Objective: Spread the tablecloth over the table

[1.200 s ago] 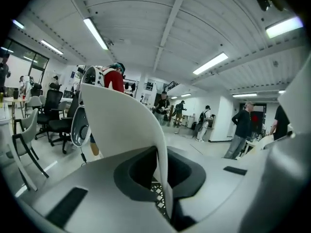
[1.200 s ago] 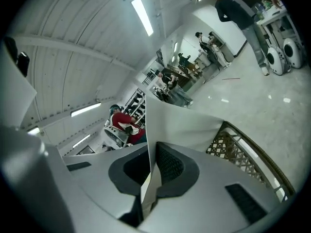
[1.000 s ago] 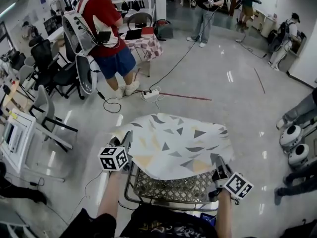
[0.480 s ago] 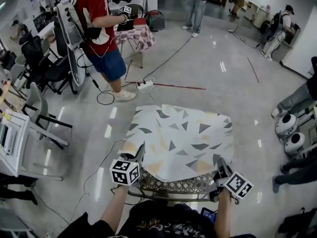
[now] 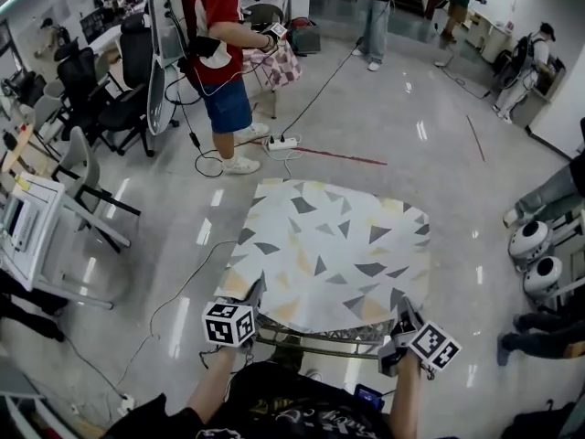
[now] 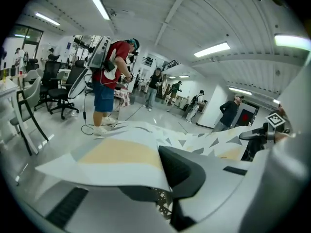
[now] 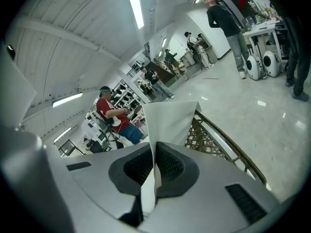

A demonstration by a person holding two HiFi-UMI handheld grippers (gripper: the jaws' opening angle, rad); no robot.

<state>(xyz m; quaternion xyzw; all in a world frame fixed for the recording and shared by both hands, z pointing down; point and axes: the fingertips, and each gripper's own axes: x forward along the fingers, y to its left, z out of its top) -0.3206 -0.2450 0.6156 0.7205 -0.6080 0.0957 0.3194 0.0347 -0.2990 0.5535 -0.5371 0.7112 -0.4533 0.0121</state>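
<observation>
The tablecloth [image 5: 334, 254], pale with grey and tan triangles, lies opened out across almost the whole table [image 5: 315, 337], whose lattice top and metal rim show only along the near side, under the lifted near hem. The left gripper [image 5: 252, 293] has its jaws closed tight on the near left corner of the cloth, with the fabric folding over the pads in the left gripper view. The right gripper [image 5: 402, 315] pinches the near right corner in the same way, and a strip of cloth runs straight up between its pressed pads in the right gripper view. Both corners sit just above the rim, so the near hem is not yet down, while the far edge looks already draped past the far side. This appears to be the closing part of the spread: placing and settling the near edge. The next move calls for lowering both corners together, with perhaps a slight pull toward the person to take out slack and even the overhang, and only then parting the jaws. Dropping one corner first would likely skew the cloth
</observation>
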